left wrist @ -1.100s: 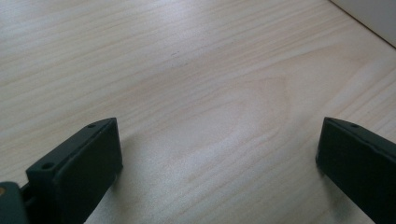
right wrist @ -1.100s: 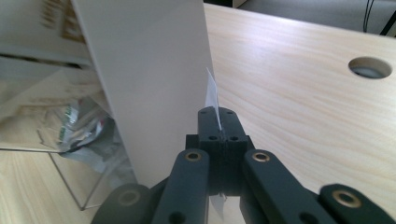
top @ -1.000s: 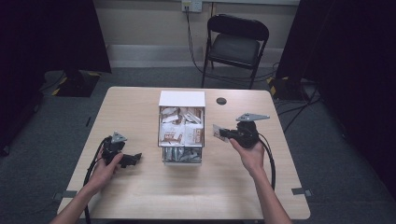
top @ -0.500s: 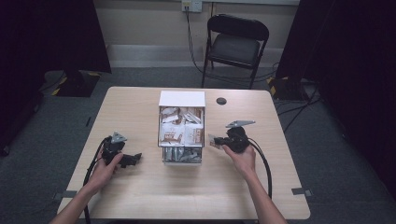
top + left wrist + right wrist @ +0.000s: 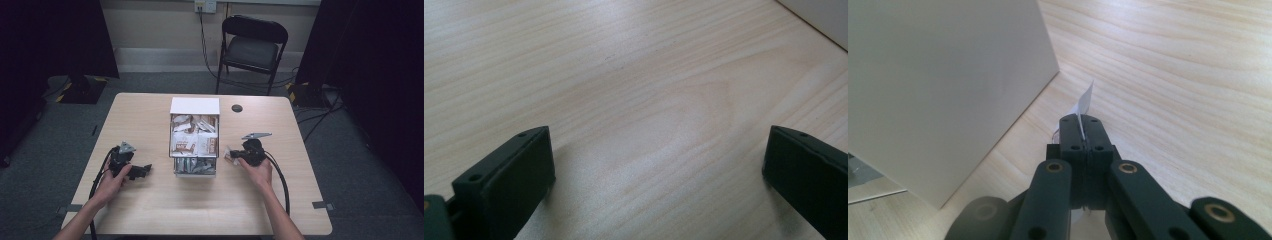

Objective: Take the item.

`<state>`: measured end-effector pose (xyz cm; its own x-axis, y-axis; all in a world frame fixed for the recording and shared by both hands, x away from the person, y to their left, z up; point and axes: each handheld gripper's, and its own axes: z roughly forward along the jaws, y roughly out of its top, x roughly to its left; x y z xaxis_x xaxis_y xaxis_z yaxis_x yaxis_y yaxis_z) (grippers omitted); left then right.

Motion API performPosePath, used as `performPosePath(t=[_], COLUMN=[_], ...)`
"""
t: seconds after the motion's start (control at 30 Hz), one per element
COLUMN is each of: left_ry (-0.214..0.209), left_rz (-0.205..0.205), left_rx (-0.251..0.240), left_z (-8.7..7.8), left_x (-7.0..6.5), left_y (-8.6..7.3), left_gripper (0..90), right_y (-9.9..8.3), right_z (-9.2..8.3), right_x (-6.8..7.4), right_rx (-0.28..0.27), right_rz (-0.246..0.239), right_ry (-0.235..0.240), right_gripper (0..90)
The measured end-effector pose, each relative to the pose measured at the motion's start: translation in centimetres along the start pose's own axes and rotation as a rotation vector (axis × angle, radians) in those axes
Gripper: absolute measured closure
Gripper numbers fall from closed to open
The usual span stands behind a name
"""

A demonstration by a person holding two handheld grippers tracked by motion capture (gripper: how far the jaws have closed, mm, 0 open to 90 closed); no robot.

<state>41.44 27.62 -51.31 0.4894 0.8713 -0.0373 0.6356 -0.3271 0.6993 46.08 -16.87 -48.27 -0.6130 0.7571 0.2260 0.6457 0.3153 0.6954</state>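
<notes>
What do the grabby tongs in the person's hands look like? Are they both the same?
Both look alike. The left tongs and the right tongs are black, with flat blocky jaws that have small screw holes. The right one's arms carry round brass-coloured pins. Each has a grey three-cornered plate on top and a thick black cable trailing back toward the person. The forearms are bare, no sleeves showing.

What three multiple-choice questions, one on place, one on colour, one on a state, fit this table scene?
1. Where is the right tool?
A. right of the box
B. on the chair
C. inside the box

2. What colour is the box outside?
A. red
B. white
C. green

3. How do the left tool jaws stand?
A. clamped on a packet
B. shut with nothing between
C. wide apart

Answers: 1 A, the high view shows it beside the box's right wall, pinching a thin white packet. 2 B, its walls look white. 3 C, bare table shows between them.
</notes>
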Motion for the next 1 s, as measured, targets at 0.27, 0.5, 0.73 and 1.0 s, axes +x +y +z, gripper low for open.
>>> performPosePath(t=[0.27, 0.5, 0.73, 1.0], left_ry=[0.002, 0.0, 0.0, 0.0], left_rz=[0.0, 0.0, 0.0, 0.0], left_rx=[0.0, 0.0, 0.0, 0.0], left_z=[0.0, 0.0, 0.0, 0.0], left_x=[0.0, 0.0, 0.0, 0.0], left_y=[0.0, 0.0, 0.0, 0.0], left_gripper=[0.0, 0.0, 0.0, 0.0], right_y=[-0.1, -0.1, 0.1, 0.2], right_z=[0.7, 0.6, 0.1, -0.4], right_x=[0.2, -0.1, -0.4, -0.6], right_rx=[0.015, -0.009, -0.033, -0.044], right_rz=[-0.028, -0.008, 0.02, 0.037], right_ry=[-0.011, -0.018, -0.047, -0.04], right_gripper=[86.0, 74.4, 62.5, 57.8])
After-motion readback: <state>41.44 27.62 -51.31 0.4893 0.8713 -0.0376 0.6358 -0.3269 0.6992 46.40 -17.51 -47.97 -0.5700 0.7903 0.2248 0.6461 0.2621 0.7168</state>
